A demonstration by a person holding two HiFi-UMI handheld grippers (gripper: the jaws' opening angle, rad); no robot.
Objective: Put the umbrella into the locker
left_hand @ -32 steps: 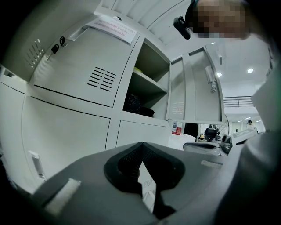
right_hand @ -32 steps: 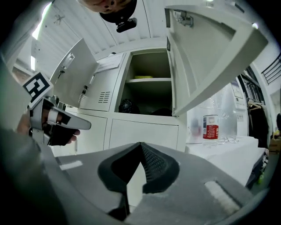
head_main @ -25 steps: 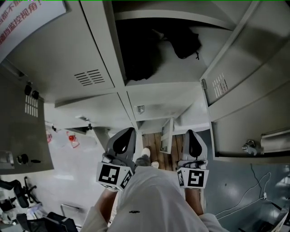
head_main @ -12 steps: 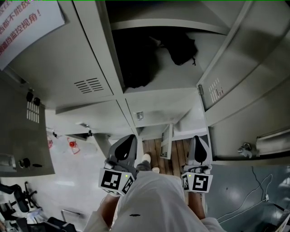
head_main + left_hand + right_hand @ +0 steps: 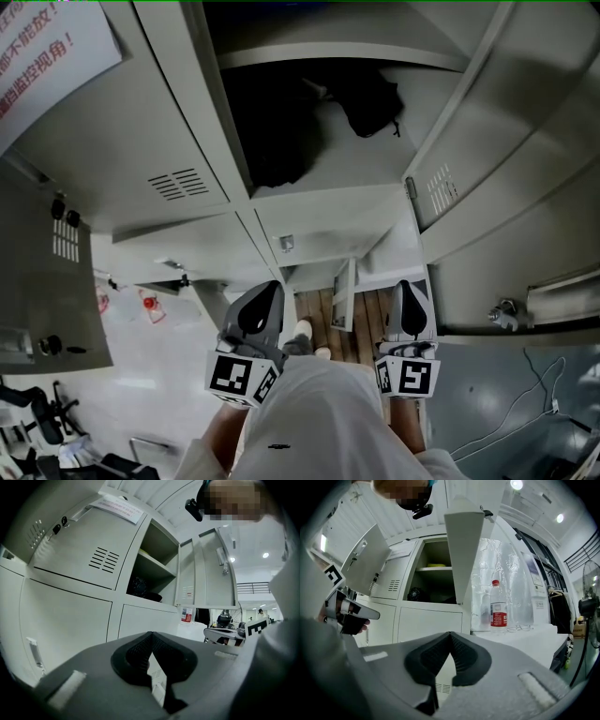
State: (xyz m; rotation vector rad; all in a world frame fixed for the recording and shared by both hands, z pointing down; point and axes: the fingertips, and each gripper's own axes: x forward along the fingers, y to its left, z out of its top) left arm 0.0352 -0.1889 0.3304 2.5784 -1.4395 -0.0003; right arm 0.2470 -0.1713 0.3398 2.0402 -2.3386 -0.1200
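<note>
The locker's open compartment [image 5: 328, 187] holds a black umbrella [image 5: 367, 101], lying on the shelf beside a dark shadowed bundle. It also shows as a dark shape [image 5: 139, 587] in the left gripper view and as a dark shape [image 5: 414, 594] in the right gripper view. My left gripper [image 5: 265, 289] and right gripper [image 5: 411, 287] hang low by my body, well below the compartment and apart from it. The jaws of the left gripper [image 5: 151, 634] and of the right gripper [image 5: 450, 635] meet at the tips, with nothing between them.
The compartment's door [image 5: 497, 141] swings open to the right. A keyed lower door [image 5: 511, 309] juts out at the right. A notice with red lettering [image 5: 47, 47] hangs on the closed door at upper left. A water bottle [image 5: 498, 605] stands on a white counter [image 5: 525, 639].
The head view has drifted a little, so the locker sits slightly further left and up. Both grippers stay shut and low before my body.
</note>
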